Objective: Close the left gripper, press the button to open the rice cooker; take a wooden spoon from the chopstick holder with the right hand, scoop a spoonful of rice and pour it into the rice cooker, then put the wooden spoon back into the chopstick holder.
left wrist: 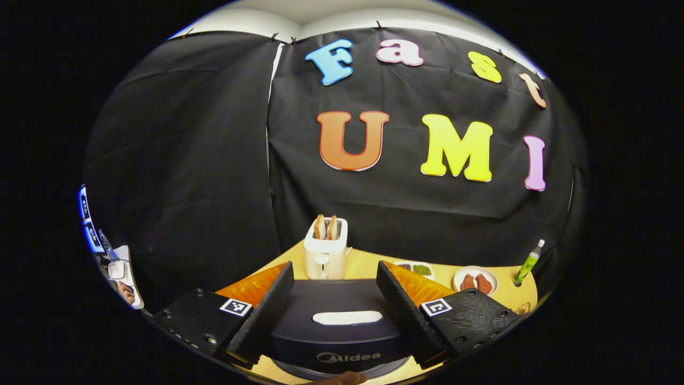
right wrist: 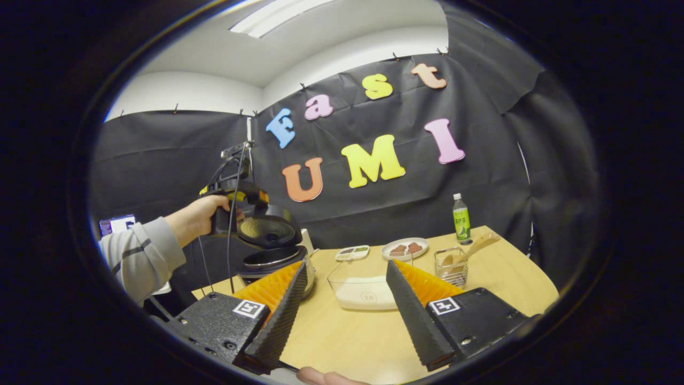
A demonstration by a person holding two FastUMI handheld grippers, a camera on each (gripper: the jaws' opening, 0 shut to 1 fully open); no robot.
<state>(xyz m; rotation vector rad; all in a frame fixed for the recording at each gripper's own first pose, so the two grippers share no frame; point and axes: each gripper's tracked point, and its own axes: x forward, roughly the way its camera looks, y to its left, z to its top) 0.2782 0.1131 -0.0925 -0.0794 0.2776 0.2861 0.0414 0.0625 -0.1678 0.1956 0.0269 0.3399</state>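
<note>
The cooker sits at the left side of the table, and its lid is already up, so the button step looks done. In the right gripper view, a hand holds the left gripper up by the raised lid, maybe because it just pushed there. In the left gripper view, the left gripper's fingers stand spread wide, with the dark lid between them but not touching. The right gripper is spread open too and holds nothing. It hangs low over the table, aimed at the rice box, which sits close in front so the scoop will be short. The spoon is in the holder, to the right of the rice box. The spoon's bowl end is down in the holder. Its long handle leans up and to the right, toward the green bottle. That free handle end looks like the easy part to grab next.
</note>
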